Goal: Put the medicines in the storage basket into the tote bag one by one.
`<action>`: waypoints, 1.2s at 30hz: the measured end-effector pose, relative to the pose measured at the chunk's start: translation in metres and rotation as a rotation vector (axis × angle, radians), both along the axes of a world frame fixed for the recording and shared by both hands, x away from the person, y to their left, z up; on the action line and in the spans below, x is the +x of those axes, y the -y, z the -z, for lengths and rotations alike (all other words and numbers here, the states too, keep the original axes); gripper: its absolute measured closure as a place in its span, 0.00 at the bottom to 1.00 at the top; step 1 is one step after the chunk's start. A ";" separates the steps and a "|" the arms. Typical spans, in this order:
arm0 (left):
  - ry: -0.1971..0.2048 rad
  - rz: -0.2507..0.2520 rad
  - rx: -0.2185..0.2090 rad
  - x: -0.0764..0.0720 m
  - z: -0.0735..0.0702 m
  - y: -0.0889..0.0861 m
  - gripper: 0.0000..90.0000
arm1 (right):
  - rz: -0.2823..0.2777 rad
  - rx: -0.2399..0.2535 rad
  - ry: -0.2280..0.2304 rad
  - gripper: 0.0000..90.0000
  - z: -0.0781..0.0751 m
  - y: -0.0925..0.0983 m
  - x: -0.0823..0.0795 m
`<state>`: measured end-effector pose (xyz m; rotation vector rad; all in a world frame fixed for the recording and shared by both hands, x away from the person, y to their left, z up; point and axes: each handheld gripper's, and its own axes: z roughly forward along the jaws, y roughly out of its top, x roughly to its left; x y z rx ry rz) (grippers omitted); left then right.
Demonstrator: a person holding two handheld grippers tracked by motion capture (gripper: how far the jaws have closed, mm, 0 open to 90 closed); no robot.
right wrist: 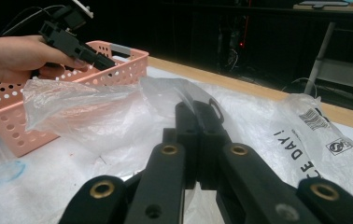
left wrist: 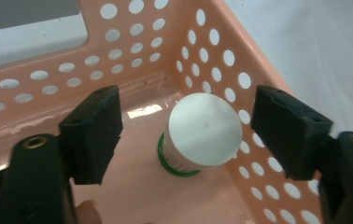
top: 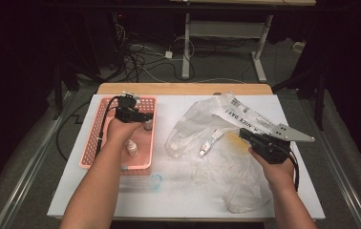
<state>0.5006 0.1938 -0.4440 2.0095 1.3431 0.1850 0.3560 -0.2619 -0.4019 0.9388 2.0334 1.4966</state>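
Observation:
A pink perforated basket (top: 92,138) stands at the table's left. My left gripper (top: 144,120) reaches down into it. In the left gripper view its jaws (left wrist: 188,126) stand open on either side of a white-capped bottle (left wrist: 202,130) with a green foot, upright in the basket's corner (left wrist: 212,60); the pads are clear of it. My right gripper (top: 243,135) is shut on a fold of the clear plastic bag (top: 217,162). The film (right wrist: 95,116) rises from its closed tips (right wrist: 198,112). A white tube (top: 210,142) lies inside the bag.
A second small bottle (top: 132,148) stands in the basket nearer the person. A clear tube with a blue cap (top: 156,181) lies in front of the basket. The bag's printed part (top: 245,117) spreads toward the back right. Cables and desk legs stand beyond the table.

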 end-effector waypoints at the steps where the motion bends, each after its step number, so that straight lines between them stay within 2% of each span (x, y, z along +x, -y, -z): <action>1: -0.002 0.004 -0.004 0.000 0.000 0.000 0.32 | 0.001 0.001 0.000 1.00 0.000 0.000 0.000; 9: -0.040 0.033 0.040 0.006 0.004 0.002 0.36 | 0.001 0.001 0.000 1.00 0.000 0.000 -0.001; 11: -0.043 0.038 0.043 0.006 0.006 0.002 0.38 | 0.000 0.001 0.002 1.00 0.000 0.000 -0.001; 15: -0.053 0.045 0.078 0.007 0.010 0.006 0.42 | 0.001 0.000 0.003 1.00 -0.001 0.000 -0.001; 17: -0.053 0.040 0.078 0.008 0.012 0.006 0.43 | 0.000 0.001 0.002 1.00 -0.001 0.000 -0.001; 23: -0.039 0.055 0.088 0.007 0.012 0.009 0.52 | -0.002 0.001 0.002 1.00 0.000 -0.001 -0.001; 30: -0.041 0.050 0.108 0.006 0.010 0.009 0.53 | 0.000 0.001 0.004 1.00 -0.001 -0.001 -0.001; 34: -0.027 0.030 0.093 0.004 0.005 0.006 0.54 | -0.001 0.000 0.007 1.00 -0.001 -0.001 -0.001; 36: -0.016 0.028 0.100 0.001 0.001 0.005 0.54 | 0.000 0.000 0.007 1.00 -0.001 -0.001 -0.001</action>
